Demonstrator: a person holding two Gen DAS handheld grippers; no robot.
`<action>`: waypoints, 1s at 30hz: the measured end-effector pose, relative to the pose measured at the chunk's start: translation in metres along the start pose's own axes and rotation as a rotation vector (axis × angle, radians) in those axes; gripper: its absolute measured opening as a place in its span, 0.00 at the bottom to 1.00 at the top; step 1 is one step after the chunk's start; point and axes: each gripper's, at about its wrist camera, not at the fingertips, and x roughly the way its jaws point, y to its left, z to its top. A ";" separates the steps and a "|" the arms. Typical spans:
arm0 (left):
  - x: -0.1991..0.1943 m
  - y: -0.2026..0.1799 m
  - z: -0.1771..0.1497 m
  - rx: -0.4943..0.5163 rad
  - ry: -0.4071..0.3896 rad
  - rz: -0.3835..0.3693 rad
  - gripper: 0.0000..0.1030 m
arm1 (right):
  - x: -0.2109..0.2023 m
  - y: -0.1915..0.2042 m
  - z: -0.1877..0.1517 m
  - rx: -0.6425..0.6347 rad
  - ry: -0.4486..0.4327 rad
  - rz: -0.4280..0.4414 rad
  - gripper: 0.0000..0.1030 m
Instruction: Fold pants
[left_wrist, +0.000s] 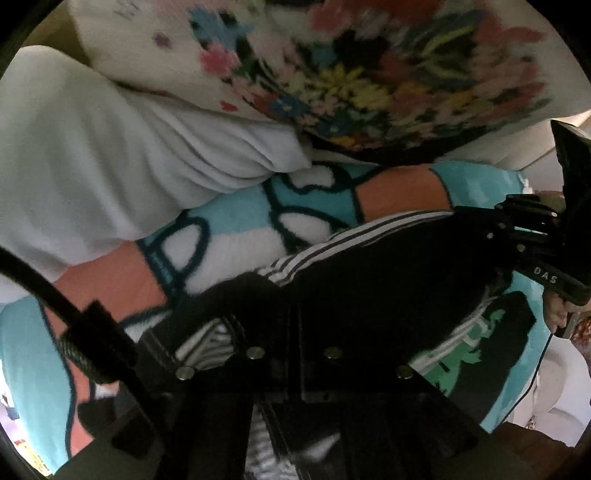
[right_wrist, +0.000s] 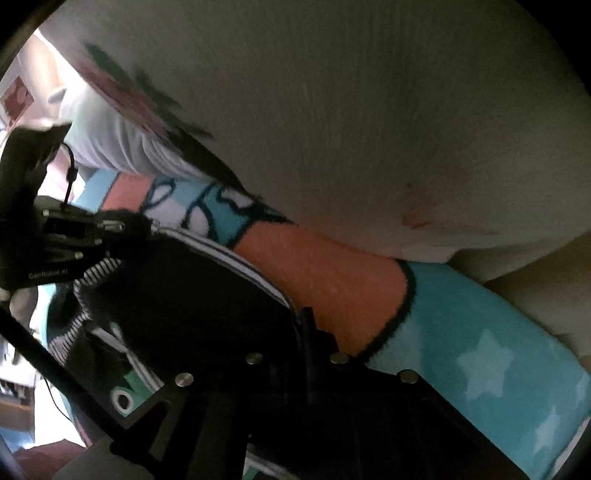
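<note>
lying across a blue, white and orange blanket (left_wrist: 236, 236), the pants (left_wrist: 388, 266) are black with 3 white stripes down the side seam. their long axis runs from the left gripper (left_wrist: 291, 332) toward the right gripper (left_wrist: 532, 229), rising from lower left to upper right in the left wrist view. a striped cuff or band bunches at each end of the dark cloth, one beside the left gripper's fingers and one at the right gripper; which end is the waist cannot be told.

both grippers are clenched, jaws drawn together. the left gripper's fingers sink into the black fabric and seem to pinch it, though blur and shadow hide the pads. in the right wrist view the right gripper (right_wrist: 299, 332) presses down at the pants (right_wrist: 184, 295) edge where the stripes meet the blanket (right_wrist: 461, 332), and whether cloth is caught between its pads cannot be told.

a flowered pillow (left_wrist: 351, 74) and a white pillow (left_wrist: 110, 147) sit along the blanket's far edge. a pale cushion (right_wrist: 332, 110) fills the upper part of the right wrist view. no container shows in either view.
</note>
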 end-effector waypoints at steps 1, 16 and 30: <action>-0.005 -0.001 -0.004 -0.007 -0.010 -0.008 0.03 | -0.008 0.003 -0.001 0.003 -0.015 -0.008 0.05; -0.061 0.027 -0.031 -0.116 -0.138 -0.164 0.48 | -0.057 0.066 -0.068 0.016 -0.060 -0.077 0.04; -0.021 -0.004 0.020 -0.015 -0.061 -0.119 0.57 | -0.052 0.057 -0.079 0.068 -0.051 -0.031 0.04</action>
